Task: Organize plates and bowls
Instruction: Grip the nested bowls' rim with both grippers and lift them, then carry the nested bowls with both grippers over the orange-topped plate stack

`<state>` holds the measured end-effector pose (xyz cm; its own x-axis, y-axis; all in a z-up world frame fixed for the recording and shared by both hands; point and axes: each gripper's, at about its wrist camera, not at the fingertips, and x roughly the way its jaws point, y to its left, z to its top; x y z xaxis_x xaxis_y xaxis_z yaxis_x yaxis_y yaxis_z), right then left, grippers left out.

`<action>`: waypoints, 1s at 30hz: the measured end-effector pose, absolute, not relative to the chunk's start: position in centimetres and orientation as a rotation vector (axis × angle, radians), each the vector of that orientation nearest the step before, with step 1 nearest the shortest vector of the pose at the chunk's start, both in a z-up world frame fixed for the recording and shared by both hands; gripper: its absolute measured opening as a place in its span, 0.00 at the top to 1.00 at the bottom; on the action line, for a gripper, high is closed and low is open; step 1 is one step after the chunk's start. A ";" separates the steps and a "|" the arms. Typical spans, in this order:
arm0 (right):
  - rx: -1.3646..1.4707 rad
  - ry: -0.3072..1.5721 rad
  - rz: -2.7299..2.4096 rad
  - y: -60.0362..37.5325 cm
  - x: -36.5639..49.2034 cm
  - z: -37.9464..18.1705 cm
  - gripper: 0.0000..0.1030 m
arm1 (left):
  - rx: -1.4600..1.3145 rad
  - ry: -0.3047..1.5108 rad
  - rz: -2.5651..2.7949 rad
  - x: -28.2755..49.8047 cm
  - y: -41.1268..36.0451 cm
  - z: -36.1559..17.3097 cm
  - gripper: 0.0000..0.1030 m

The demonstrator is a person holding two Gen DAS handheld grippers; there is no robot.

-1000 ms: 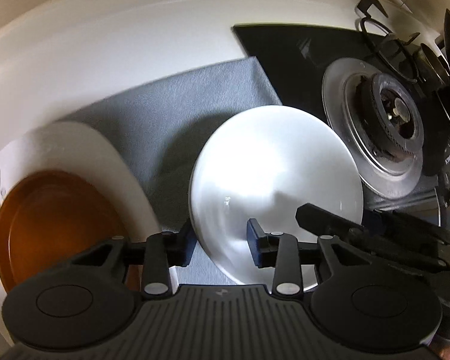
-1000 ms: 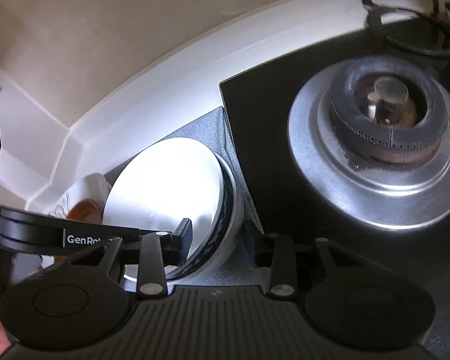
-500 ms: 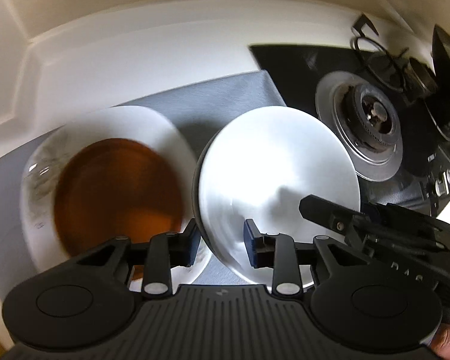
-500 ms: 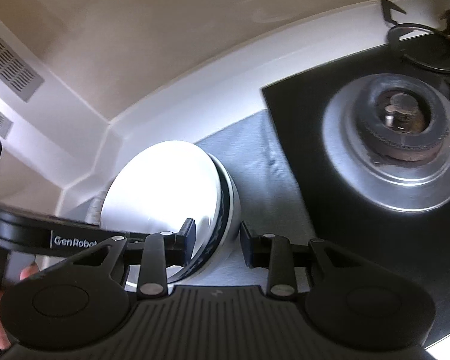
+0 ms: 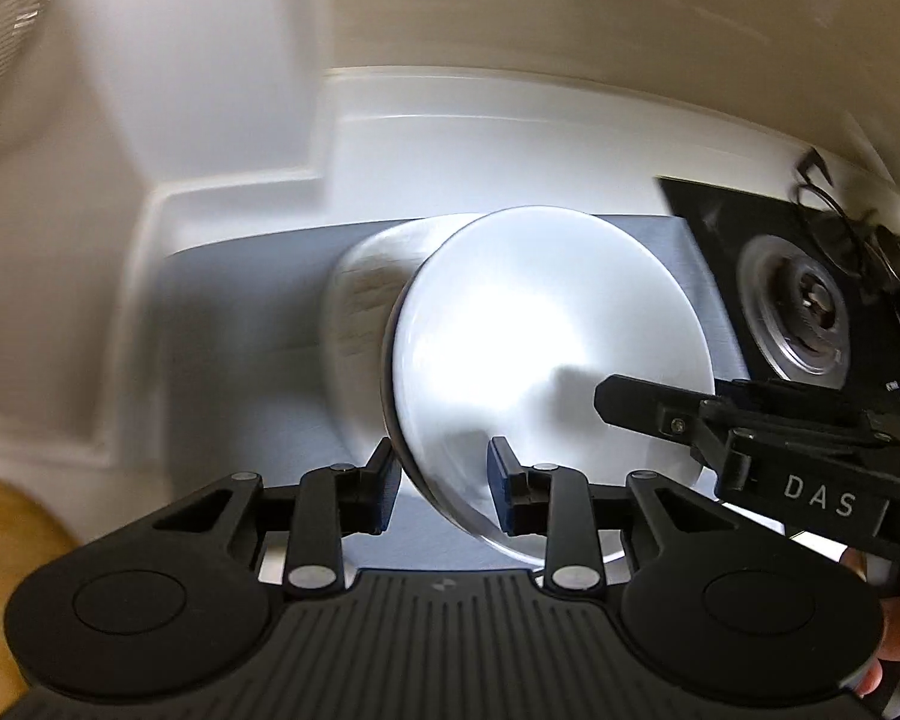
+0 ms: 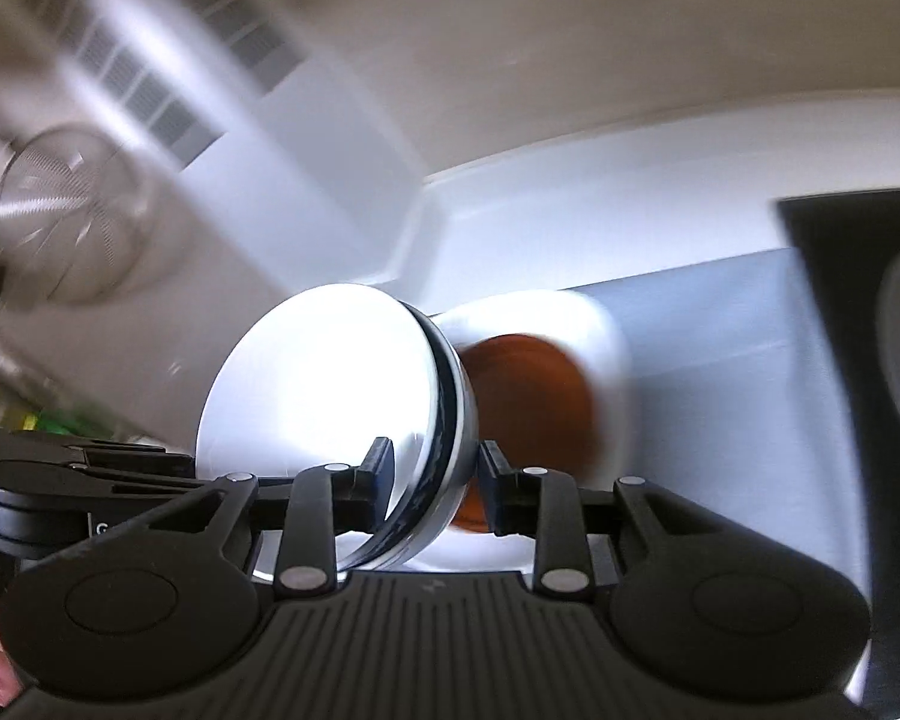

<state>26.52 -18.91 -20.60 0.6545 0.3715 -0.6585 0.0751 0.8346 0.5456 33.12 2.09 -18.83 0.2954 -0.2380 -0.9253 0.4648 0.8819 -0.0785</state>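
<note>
I am mid-carry: my left gripper and right gripper each clamp an opposite edge of the round white bowl with a dark rim band, held tilted in the air above the grey cloth mat. Next, I judge, it must be lowered level onto a stack. Only the right view shows the amber glass plate lying on a white plate beneath; the left shows the stove burner.

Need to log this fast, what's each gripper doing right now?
Left gripper: shut on the near rim of the white bowl.
Right gripper: shut on the opposite rim of the same bowl.
</note>
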 end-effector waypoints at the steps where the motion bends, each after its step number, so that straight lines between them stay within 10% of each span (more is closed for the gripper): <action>1: 0.576 0.855 0.190 -17.9 26.7 -20.4 0.68 | 0.211 1.184 -0.460 33.3 3.2 -18.6 0.67; 30: 0.576 0.792 0.278 -4.8 19.8 -17.4 0.69 | 0.127 1.237 -0.317 25.7 14.8 -14.4 0.66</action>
